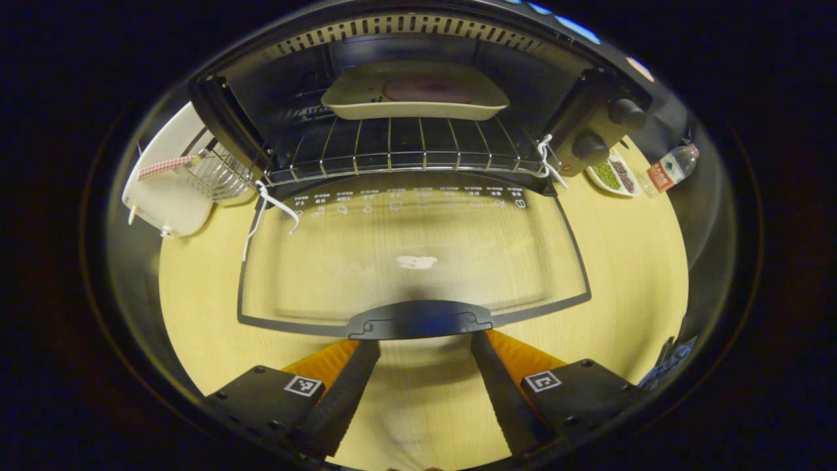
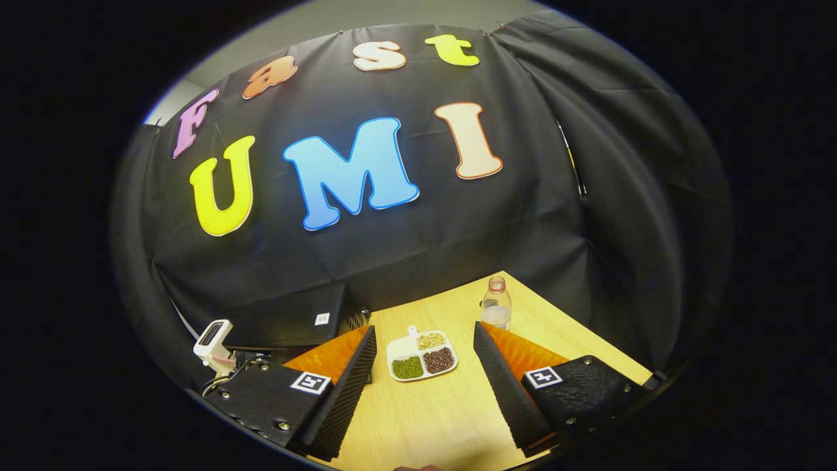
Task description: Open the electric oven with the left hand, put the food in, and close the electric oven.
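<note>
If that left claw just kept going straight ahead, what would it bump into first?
Most likely the oven door's handle, right ahead of the open left gripper; beyond it lies the lowered glass door. Depth is uncertain.

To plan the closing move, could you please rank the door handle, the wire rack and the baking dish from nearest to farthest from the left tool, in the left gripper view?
1. Door handle, just ahead of the fingertips.
2. Wire rack, inside the oven mouth.
3. Baking dish, on the rack, at the back.

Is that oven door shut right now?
No, the door lies folded down flat in front of the oven, leaving the rack and the tray on it in plain sight.
</note>
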